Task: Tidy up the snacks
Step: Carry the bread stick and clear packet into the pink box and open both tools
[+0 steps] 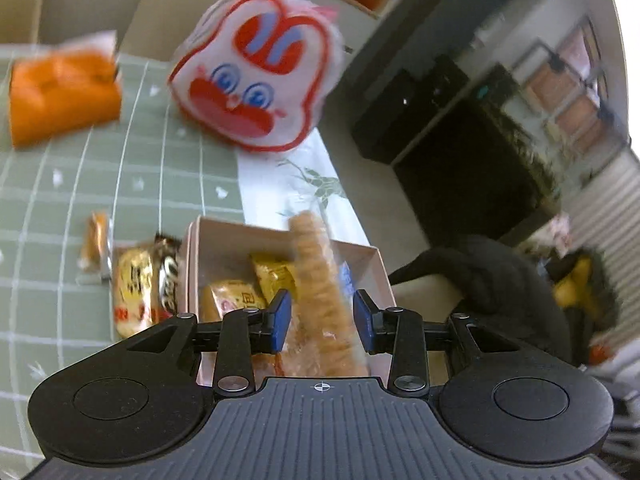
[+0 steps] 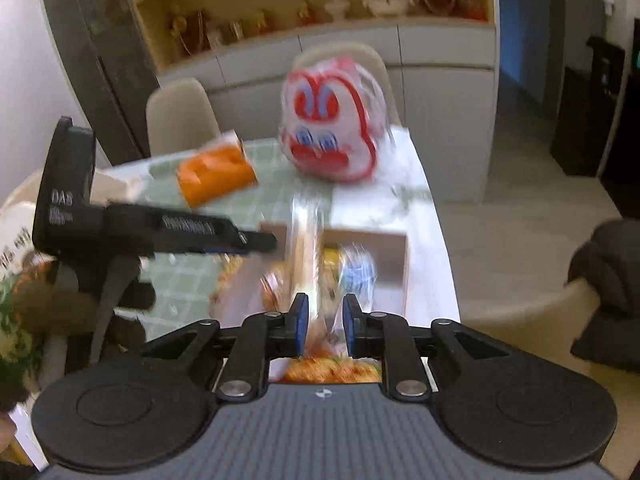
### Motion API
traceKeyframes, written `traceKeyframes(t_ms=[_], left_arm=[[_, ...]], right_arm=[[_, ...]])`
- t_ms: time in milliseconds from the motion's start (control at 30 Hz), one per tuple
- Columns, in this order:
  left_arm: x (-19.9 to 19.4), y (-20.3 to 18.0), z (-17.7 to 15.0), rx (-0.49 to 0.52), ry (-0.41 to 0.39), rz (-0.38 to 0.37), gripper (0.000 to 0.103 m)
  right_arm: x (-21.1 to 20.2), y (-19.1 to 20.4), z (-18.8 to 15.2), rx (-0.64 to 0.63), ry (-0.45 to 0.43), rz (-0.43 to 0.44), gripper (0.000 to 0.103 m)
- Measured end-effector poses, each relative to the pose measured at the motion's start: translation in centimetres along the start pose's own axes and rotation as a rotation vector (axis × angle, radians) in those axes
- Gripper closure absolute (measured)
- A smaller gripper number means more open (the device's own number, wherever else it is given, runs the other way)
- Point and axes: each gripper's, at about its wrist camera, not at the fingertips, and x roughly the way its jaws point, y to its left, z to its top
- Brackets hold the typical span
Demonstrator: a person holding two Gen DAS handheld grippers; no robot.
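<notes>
A pink box [image 1: 208,240] holds several wrapped snacks and sits on the table; it also shows in the right wrist view [image 2: 384,244]. A long clear pack of golden crackers [image 1: 324,300] stands tilted over the box. My left gripper [image 1: 322,320] is open, its blue pads [image 1: 282,320] apart on either side of the pack. My right gripper [image 2: 325,326] is shut on the same pack [image 2: 306,256], holding its near end. The left gripper [image 2: 256,242] is seen from the side in the right wrist view.
A white and red rabbit-face bag [image 1: 260,72] and an orange pack [image 1: 60,92] lie farther back on the green checked tablecloth [image 1: 160,168]. Small gold and orange snacks [image 1: 136,292] lie left of the box. The table edge runs at the right, beside a chair with a black coat [image 1: 480,288].
</notes>
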Motion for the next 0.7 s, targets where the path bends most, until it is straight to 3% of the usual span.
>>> traceKeyframes(t_ms=[100, 200, 267, 467, 567, 700], left_arm=[[-1.3, 2.3, 0.0, -0.013, -0.059, 0.026, 0.065], [-2.6, 5.1, -1.1, -0.019, -0.113, 0.181, 0.065], [-2.8, 7.4, -2.2, -0.065, -0.109, 0.229, 0.065], [-5.7, 10.4, -7.3, -0.169, -0.068, 0.286, 0.065], [-8.2, 10.6, -10.5, -0.190, -0.045, 0.302, 0.065], [-12.4, 11.7, -14.0, -0.275, -0.072, 0.299, 0.065]], right_arm=[[1.4, -0.8, -0.7, -0.004, 0.047, -0.036, 0.081], [2.6, -1.1, 0.1, -0.001, 0.061, -0.037, 0.080], [4.0, -0.3, 1.2, -0.014, 0.075, -0.020, 0.075], [9.0, 5.7, 5.4, -0.089, 0.124, 0.095, 0.055], [14.3, 9.9, 7.4, -0.139, 0.196, 0.143, 0.054], [21.6, 14.5, 8.9, -0.165, 0.283, 0.132, 0.054]])
